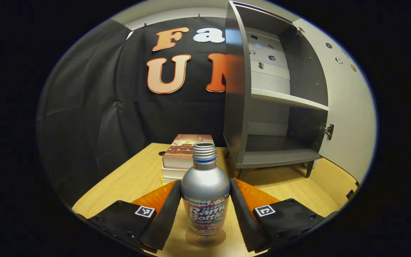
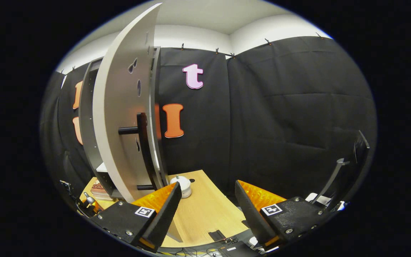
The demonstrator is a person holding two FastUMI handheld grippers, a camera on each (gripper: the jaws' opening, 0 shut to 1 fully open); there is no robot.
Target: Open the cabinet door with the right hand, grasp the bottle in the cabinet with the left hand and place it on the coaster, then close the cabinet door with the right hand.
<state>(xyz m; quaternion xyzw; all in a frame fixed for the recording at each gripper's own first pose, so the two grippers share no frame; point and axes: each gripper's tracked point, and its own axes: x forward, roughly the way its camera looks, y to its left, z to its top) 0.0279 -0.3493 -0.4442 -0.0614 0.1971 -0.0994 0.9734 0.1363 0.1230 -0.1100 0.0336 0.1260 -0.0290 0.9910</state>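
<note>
A silver bottle [image 1: 205, 189] with an open threaded neck stands upright between the fingers of my left gripper [image 1: 205, 205], and both fingers press on its sides. Under its base shows a round brown coaster [image 1: 205, 240]; I cannot tell whether the bottle touches it. Behind, to the right, the grey cabinet [image 1: 269, 157] stands with its door [image 1: 344, 107] swung wide and its shelves bare. In the right gripper view the pale door [image 2: 120, 125] is seen edge-on, with its dark bar handle [image 2: 140, 137] above and left of my right gripper [image 2: 207, 200]. That gripper is open and holds nothing.
A stack of books [image 1: 186, 153] lies on the wooden table [image 1: 130, 182] just behind the bottle, left of the cabinet. A small white round object [image 2: 183, 186] sits on the table by the door's foot. A dark stand [image 2: 348, 164] rises at the far right.
</note>
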